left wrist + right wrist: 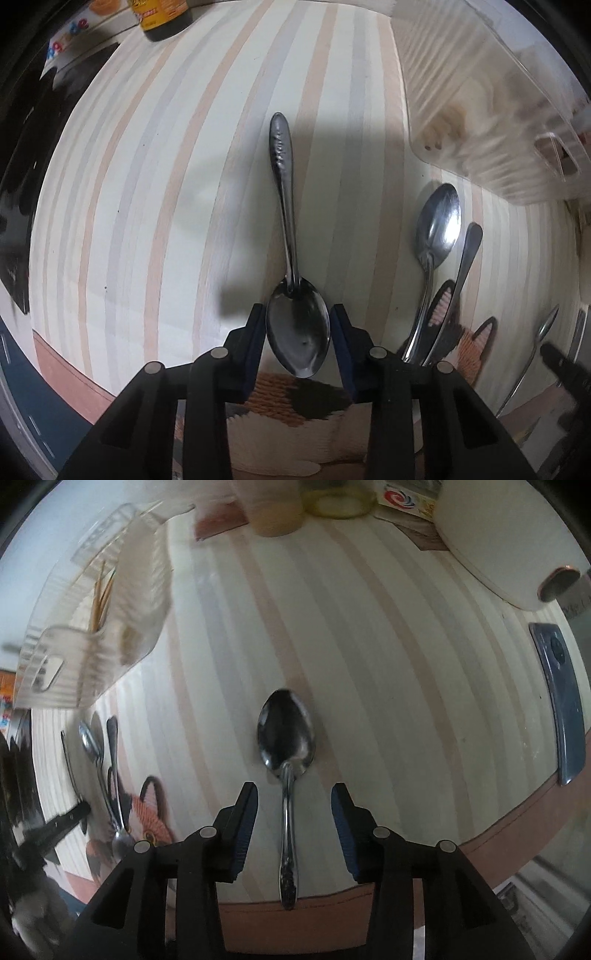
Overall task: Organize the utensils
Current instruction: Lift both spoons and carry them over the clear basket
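Note:
In the left wrist view my left gripper has its blue-padded fingers at either side of the bowl of a steel spoon, whose handle points away over the striped cloth. Whether the pads touch the bowl is unclear. In the right wrist view my right gripper is open, its fingers apart on both sides of the handle of a steel spoon lying on the cloth, bowl pointing away. A clear plastic utensil tray stands at the upper right; it also shows in the right wrist view.
Two more spoons lie on a fox-pattern mat. A dark bottle stands far left. A blue phone, a white lid, a jar and a cup line the right view's far side. The table edge is near.

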The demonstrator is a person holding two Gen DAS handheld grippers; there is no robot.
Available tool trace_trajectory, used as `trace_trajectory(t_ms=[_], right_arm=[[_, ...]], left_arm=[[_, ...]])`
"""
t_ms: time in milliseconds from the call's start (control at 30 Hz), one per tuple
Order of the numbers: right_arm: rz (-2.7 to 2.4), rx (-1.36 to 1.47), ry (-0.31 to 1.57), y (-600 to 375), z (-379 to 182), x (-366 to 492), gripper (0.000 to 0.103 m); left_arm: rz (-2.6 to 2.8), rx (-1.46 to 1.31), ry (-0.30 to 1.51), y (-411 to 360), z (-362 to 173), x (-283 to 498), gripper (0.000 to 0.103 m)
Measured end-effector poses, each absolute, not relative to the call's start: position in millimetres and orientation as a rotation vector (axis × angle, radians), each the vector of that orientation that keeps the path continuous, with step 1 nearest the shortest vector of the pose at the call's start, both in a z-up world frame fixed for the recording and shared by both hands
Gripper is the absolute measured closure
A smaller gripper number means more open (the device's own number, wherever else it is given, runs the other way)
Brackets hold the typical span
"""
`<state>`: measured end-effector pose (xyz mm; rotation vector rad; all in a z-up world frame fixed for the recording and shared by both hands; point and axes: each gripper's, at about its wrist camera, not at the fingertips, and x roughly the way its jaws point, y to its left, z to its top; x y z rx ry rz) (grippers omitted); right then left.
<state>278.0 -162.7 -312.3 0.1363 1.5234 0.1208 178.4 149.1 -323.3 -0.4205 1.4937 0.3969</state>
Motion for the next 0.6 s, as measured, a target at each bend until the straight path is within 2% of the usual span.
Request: trace_trajectory(t_ms=[200, 300, 600], right_arm=[[0.107, 0.007, 1.469, -141.6, -321.1, 289.6, 0.056], [0.091, -0.094, 1.431, -127.2, -328.4, 287.1, 0.066], [0.172, -0.082, 1.356, -130.4, -327.7, 275.1, 0.067]], left_arm=[[0.424, -0.403, 1.49, 150.4, -319.7, 165.0, 0.072], [0.442, -0.392, 1.479, 152.5, -315.9, 155.4, 0.072], [0.476, -0.358, 1.361, 158.1, -266.3, 130.8, 0.072]])
